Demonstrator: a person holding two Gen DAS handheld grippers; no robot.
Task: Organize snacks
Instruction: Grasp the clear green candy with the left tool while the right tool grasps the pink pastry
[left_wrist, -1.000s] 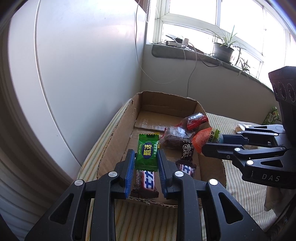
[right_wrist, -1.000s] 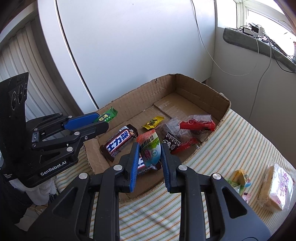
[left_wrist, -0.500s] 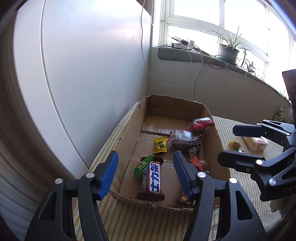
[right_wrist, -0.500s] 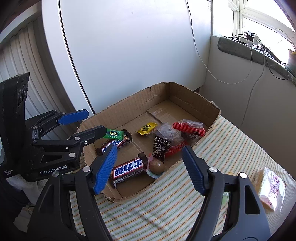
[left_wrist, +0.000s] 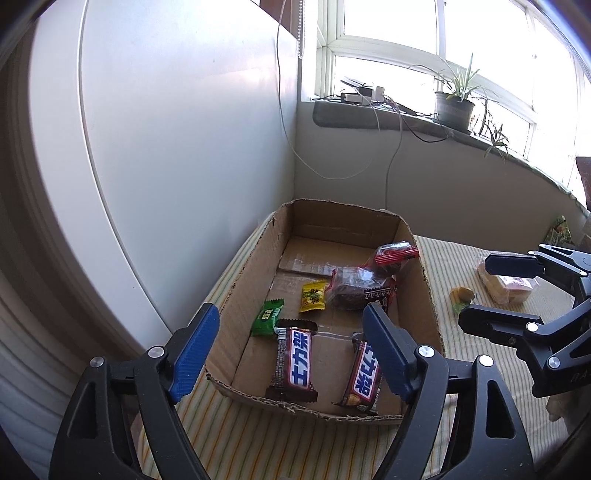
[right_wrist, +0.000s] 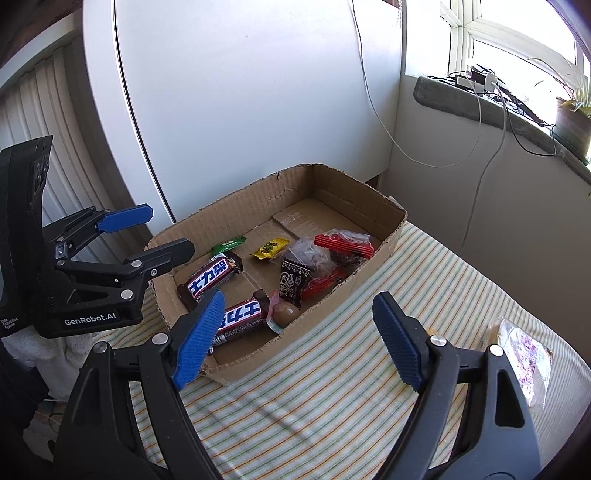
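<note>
Two brown chocolate bars (left_wrist: 293, 360) lie in the shallow cardboard box (left_wrist: 243, 291); one hides partly behind the left gripper (left_wrist: 291, 350), whose empty jaws are opening. One green sachet (left_wrist: 267, 317) and one yellow sachet (left_wrist: 313, 295) sit beside them, while the right gripper (right_wrist: 301, 334) gapes empty.

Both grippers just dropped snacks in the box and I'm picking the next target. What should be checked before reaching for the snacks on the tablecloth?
1. Left gripper empty: ok, jaws opening with nothing gripped.
2. Right gripper empty: ok, open.
3. Green candy inside the cardboard box: ok.
4. Snacks remaining on the tablecloth: not ok, clear-wrapped pastry and small yellow snack remain.
5. Path to the pastry clear: ok in the right wrist view.
6. More snacks out of frame: cannot tell.
</note>
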